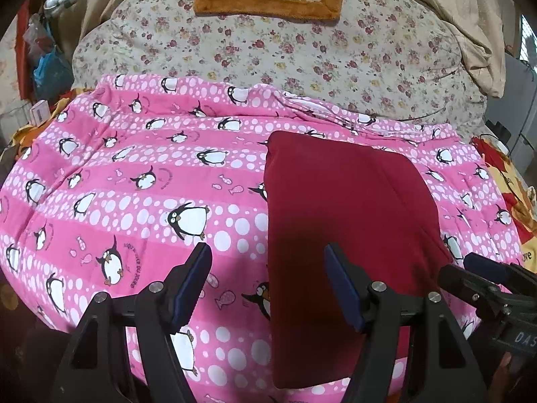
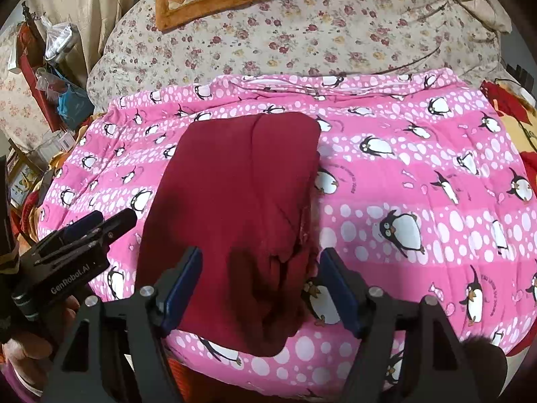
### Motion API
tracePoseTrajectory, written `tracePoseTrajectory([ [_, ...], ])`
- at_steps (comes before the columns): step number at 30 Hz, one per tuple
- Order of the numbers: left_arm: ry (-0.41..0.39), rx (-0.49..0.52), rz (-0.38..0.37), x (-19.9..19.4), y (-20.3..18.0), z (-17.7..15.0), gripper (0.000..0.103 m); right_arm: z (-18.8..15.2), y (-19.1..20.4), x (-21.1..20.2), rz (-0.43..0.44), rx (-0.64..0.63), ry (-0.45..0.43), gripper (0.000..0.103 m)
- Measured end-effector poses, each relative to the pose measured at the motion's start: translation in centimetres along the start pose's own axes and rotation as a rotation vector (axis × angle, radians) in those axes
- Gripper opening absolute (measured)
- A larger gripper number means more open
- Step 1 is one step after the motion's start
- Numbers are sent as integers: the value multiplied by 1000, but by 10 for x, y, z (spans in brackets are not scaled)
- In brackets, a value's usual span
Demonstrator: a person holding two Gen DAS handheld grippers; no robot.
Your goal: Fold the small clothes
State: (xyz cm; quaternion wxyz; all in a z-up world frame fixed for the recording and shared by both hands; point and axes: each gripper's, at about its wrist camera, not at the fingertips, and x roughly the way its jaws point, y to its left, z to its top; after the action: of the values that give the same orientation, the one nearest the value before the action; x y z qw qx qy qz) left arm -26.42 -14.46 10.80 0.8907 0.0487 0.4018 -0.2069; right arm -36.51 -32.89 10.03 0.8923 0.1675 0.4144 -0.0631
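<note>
The left gripper (image 1: 268, 285) hung with jaws apart and empty over the near edge of the penguin blanket (image 1: 134, 174), beside the dark red garment (image 1: 342, 208). That garment lay folded into a long panel running from the blanket's near edge toward its far edge. The right gripper (image 2: 261, 288) stood wide, unloaded, over its rumpled near end. Pinching both near corners evenly would likely keep the next fold square.

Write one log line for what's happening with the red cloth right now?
scene: folded red cloth on pink penguin blanket | left gripper: open, empty | right gripper: open above cloth, empty
</note>
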Motion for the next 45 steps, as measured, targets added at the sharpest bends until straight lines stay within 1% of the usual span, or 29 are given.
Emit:
tracePoseTrajectory([
  [7,-17,1,1,-4,1,1,50,4,6,3,4,0,-9,77],
  [11,-29,17,31,-4,-1,2,50,4,8,5,-5,-4,-9,77],
  [15,-27,30,45,-2,-1,1,50,4,10,8,-22,-23,-15,77],
  [21,-15,17,39,3,2,0,50,4,8,12,-34,-22,-10,77],
  [45,9,15,31,10,-2,-1,50,5,8,20,-27,-27,12,77],
])
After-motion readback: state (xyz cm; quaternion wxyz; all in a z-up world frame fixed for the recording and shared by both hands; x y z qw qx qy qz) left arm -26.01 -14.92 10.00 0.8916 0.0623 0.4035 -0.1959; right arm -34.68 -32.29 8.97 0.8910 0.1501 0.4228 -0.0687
